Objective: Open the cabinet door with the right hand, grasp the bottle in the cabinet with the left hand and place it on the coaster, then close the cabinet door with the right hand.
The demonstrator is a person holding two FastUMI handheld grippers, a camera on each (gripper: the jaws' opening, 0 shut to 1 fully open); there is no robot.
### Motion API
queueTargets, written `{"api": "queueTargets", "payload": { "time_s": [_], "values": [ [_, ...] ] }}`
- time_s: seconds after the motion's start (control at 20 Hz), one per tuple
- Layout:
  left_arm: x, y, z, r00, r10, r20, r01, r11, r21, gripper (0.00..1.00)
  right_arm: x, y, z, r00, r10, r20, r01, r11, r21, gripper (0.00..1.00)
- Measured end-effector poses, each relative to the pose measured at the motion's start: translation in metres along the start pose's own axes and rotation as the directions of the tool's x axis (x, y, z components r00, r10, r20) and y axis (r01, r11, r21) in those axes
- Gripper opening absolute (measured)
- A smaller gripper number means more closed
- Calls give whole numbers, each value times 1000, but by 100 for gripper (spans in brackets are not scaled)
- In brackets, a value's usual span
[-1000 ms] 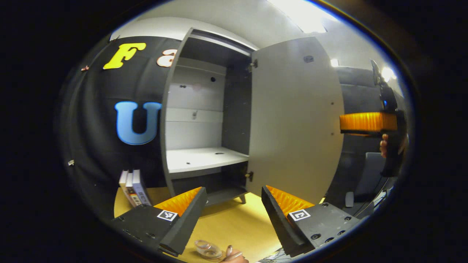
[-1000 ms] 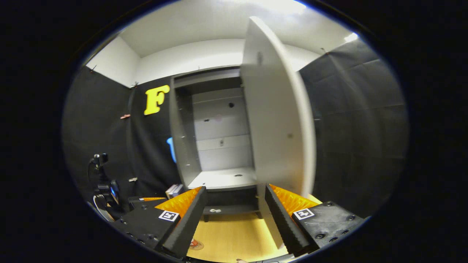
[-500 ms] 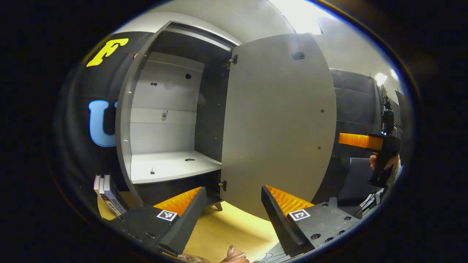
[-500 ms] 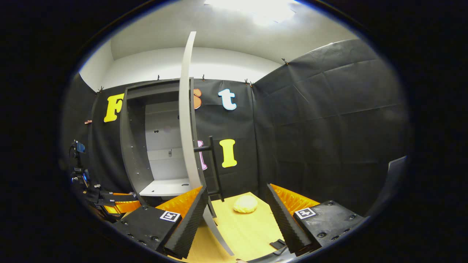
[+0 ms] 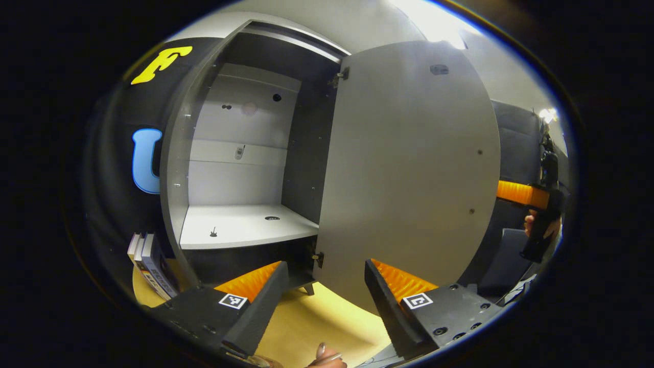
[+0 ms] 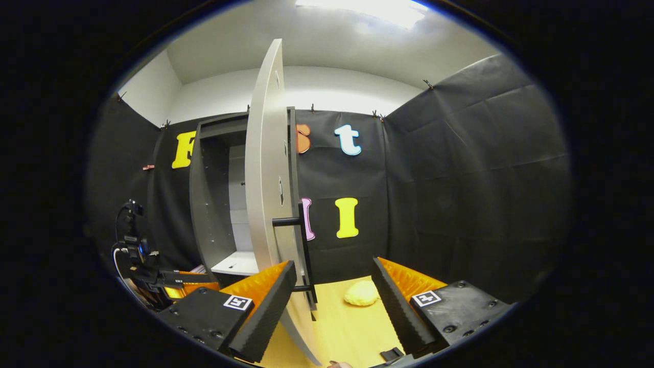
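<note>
Since the frame half a second back, the right gripper (image 6: 331, 301) has swung round behind the cabinet door (image 6: 265, 168), so the door's outer face and its black bar handle (image 6: 302, 245) now sit at the centre of the right gripper view instead of just the thin edge. Its fingers stand released, nothing between them, the handle just above the left finger. That looks like lining up to push the door shut.

In the left gripper view the left gripper (image 5: 323, 296) is likewise released and empty at the bottom centre. Beyond it the door (image 5: 409, 168) stands wide open on the right half. Farthest in, left of centre, the cabinet shelf (image 5: 240, 227) is bare. The bottle and coaster cannot be made out now, so I cannot tell whether the bottle is placed.
</note>
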State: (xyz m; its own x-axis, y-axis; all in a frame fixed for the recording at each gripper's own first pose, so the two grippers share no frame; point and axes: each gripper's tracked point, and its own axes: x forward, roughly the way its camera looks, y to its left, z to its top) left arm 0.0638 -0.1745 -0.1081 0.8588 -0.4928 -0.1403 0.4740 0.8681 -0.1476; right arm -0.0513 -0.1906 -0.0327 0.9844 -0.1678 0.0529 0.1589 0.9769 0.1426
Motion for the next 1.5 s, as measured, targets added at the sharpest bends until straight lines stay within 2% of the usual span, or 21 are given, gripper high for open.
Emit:
{"api": "queueTargets", "payload": {
  "time_s": [0.2, 0.5, 0.6, 0.75, 0.95, 1.2, 1.4, 1.5],
  "values": [
    [-10, -5, -8, 1000, -23, -16, 23, 1000, 13, 95, -4, 22, -5, 999, 46, -9, -46, 999, 18, 97],
    [-43, 17, -20, 999, 14, -44, -13, 1000, 29, 95, 3, 103, -21, 981, 191, -45, -188, 980, 63, 98],
    [-58, 31, -20, 998, 45, -42, -43, 998, 37, 95, 8, 130, -26, 967, 249, -53, -245, 967, 71, 100],
    [-78, 53, -19, 994, 105, -35, -104, 994, 40, 95, 20, 168, -34, 941, 334, -55, -328, 940, 95, 98],
    [-98, 79, -11, 983, 184, -8, -184, 982, 30, 95, 31, 201, -42, 899, 430, -80, -417, 898, 139, 98],
    [-112, 101, -3, 967, 254, 15, -254, 967, 26, 95, 27, 220, -48, 873, 478, -94, -470, 877, 102, 98],
    [-124, 110, 0, 959, 284, 22, -284, 958, 26, 95, 35, 238, -56, 869, 486, -92, -481, 874, 70, 98],
    [-134, 116, 1, 952, 306, 27, -307, 951, 41, 95, 43, 251, -61, 858, 505, -89, -499, 862, 83, 98]
  ]
}}
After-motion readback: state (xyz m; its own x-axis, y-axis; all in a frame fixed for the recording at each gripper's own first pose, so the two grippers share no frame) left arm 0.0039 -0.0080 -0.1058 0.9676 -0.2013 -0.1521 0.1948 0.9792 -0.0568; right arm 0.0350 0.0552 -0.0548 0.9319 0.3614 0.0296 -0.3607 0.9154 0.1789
